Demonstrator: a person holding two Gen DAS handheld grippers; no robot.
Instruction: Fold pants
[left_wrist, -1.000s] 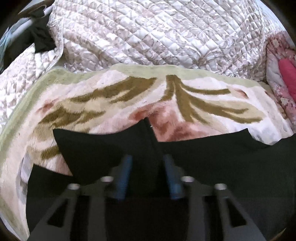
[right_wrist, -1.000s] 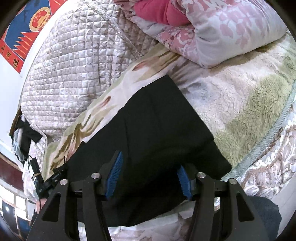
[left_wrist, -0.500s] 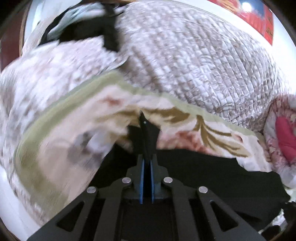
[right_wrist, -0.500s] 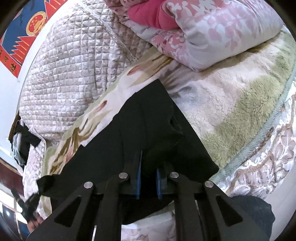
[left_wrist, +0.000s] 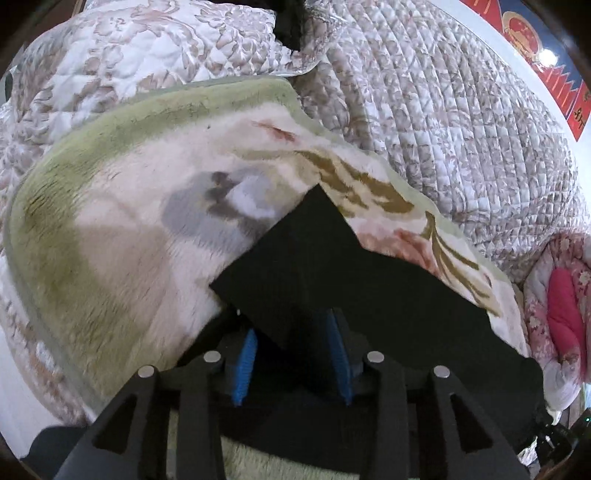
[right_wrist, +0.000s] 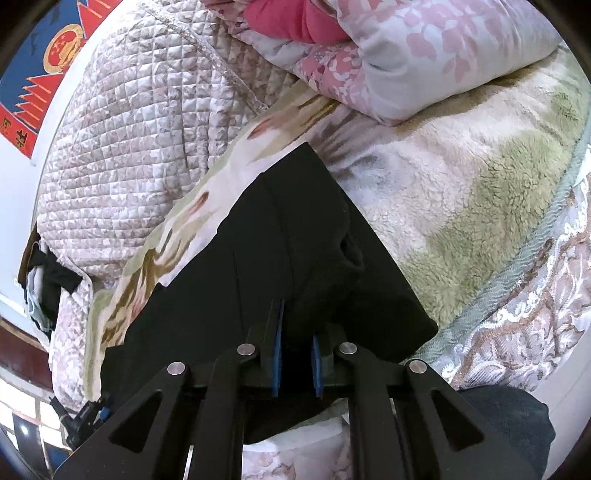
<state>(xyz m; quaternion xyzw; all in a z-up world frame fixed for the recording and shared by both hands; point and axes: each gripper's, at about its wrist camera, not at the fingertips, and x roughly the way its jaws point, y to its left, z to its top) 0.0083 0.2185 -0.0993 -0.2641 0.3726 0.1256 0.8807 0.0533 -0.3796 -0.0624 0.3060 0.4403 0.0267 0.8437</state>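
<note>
- On the fleecy flowered blanket (left_wrist: 122, 229) lie the black pants (left_wrist: 369, 288), spread flat across it.
- Left gripper (left_wrist: 291, 354) stands spread wide, blue pads either side of a folded pant corner; half a second ago it was pinched tight on the cloth.
- Right gripper (right_wrist: 297, 363) stays narrow, nipping a ridge of the pants (right_wrist: 295, 258), as before.
</note>
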